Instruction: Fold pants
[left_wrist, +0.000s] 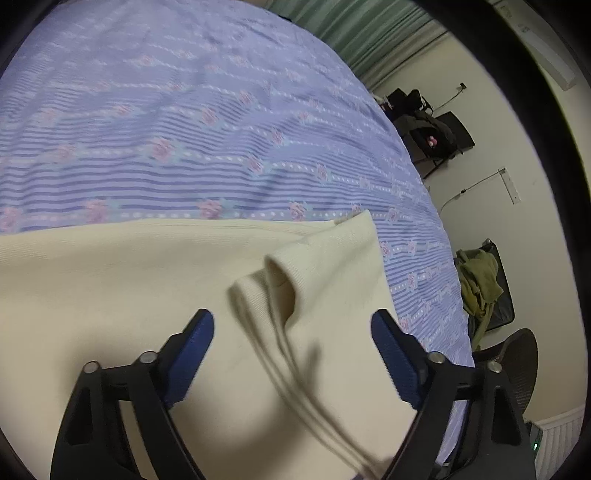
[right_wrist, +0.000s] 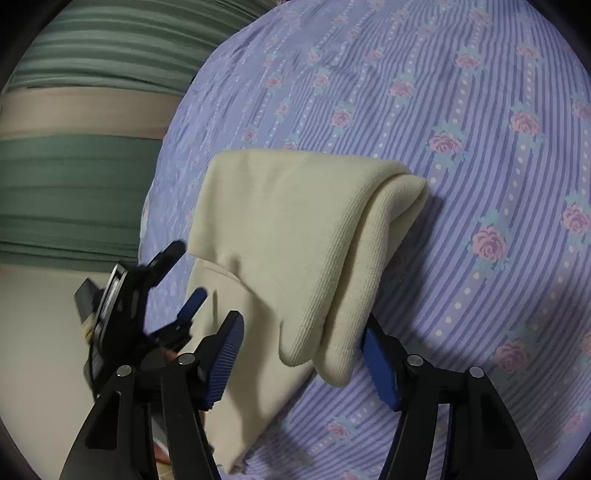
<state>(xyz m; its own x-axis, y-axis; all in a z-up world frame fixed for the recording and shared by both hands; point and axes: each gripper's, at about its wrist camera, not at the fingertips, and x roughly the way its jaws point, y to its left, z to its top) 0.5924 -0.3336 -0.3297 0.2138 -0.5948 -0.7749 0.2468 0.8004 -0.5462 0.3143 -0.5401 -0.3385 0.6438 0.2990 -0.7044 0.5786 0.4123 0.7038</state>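
The cream ribbed pants (left_wrist: 129, 288) lie folded on the purple floral bedsheet (left_wrist: 184, 122). In the left wrist view my left gripper (left_wrist: 293, 328) is open, its blue pads either side of a raised fold of cloth (left_wrist: 280, 280) and several thin drawstrings (left_wrist: 295, 365). In the right wrist view the pants (right_wrist: 295, 229) lie as a stacked fold, and my right gripper (right_wrist: 303, 332) is open around the rounded fold end (right_wrist: 321, 354). The left gripper (right_wrist: 184, 273) shows beyond it, open at the pants' left edge.
The bed's edge runs down the right in the left wrist view, with a dark chair and bag (left_wrist: 432, 129), a bin with green cloth (left_wrist: 480, 284) and a mesh chair (left_wrist: 513, 365) beyond. Green curtains (right_wrist: 81, 177) hang left of the bed.
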